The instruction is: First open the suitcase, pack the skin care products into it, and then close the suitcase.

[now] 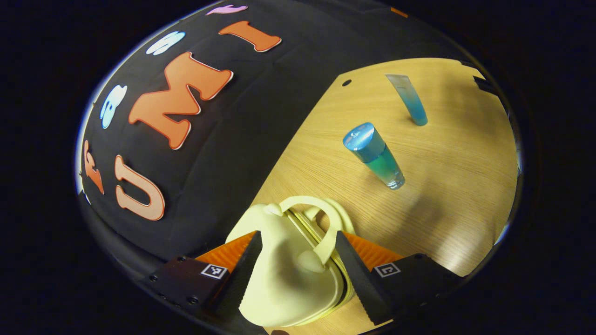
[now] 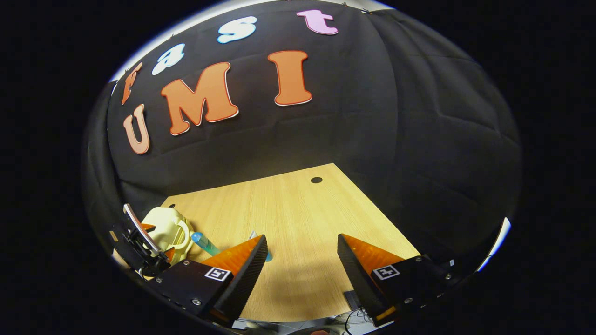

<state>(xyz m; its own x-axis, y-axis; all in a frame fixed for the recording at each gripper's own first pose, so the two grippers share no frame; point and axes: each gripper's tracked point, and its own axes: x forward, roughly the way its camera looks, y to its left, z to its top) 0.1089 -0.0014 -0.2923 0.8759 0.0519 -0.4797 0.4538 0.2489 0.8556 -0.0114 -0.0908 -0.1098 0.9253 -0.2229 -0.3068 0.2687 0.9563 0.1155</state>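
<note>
While the left gripper (image 1: 295,270) rides low over the table, its two fingers stand on either side of a small pale-yellow, rounded plastic suitcase (image 1: 284,274), and both seem to press against its shell, one on each flank. The case is shut, its seam showing as a thin stack of edges, and its looped carrying handle (image 1: 321,218) arches up on the far side. It rests on the light wood-grain table (image 1: 456,186). Just beyond the handle stands a clear cylindrical bottle with a shiny blue cap and blue-green liquid (image 1: 375,160), upright on the wood and apart from the case. Farther off, a translucent squeeze tube fading from clear to blue (image 1: 409,100) stands on its cap end, well apart from the bottle. A small dark hole (image 1: 346,83) marks the table near its far corner.

In the right gripper view, the right gripper (image 2: 302,265) hangs above bare wood with its fingers spread wide and nothing between them. Away to its left, the suitcase (image 2: 163,223) sits by the table's edge with the other gripper at it, the bottle (image 2: 205,243) just beside.
</note>
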